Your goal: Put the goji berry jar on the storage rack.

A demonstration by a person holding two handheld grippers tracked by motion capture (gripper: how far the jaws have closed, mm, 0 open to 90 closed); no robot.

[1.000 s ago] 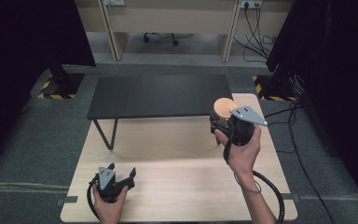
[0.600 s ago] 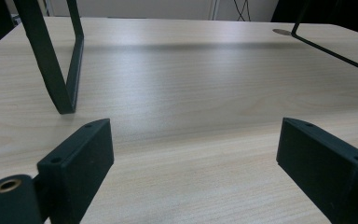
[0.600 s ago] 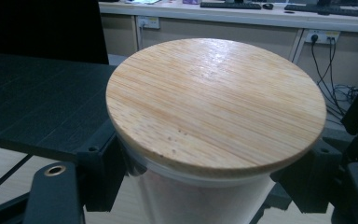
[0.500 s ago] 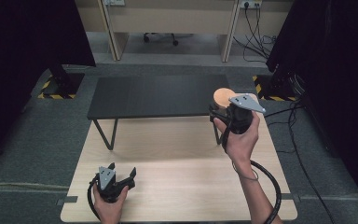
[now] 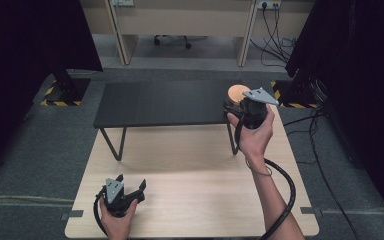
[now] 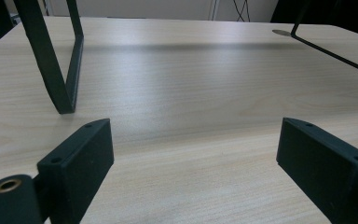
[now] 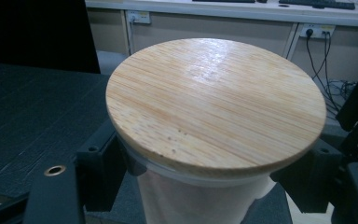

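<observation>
Right gripper: the right gripper [image 5: 236, 106], held up in the person's right hand [image 5: 254, 137], sits at the right end of the low black slatted shelf with thin metal legs [image 5: 160, 102]; its two black jaws are clamped on the sides of a clear glass jar with a round light-wood lid [image 7: 200, 186], one jaw on each side just under the lid.
Jar: upright, its round bamboo-grained lid [image 7: 214, 105] closed flat on top; in the high view the lid [image 5: 239, 92] shows as a pale orange disc at the shelf's right end, just beyond the gripper's grey three-cornered plate [image 5: 260, 96]. Whether the jar's base touches the shelf cannot be told.
Left gripper: the left gripper [image 5: 130, 186], held in the left hand [image 5: 116, 220], is low over the near left part of the pale wooden table [image 5: 195, 200], well apart from the jar; its jaws stand wide apart with only bare tabletop [image 6: 191, 116] between them.
Shelf legs: one black metal leg [image 6: 58, 60] stands on the table ahead and to the left of the left gripper's jaws.
Cable: a thick black cable [image 5: 286, 195] loops from the right gripper down along the right forearm.
</observation>
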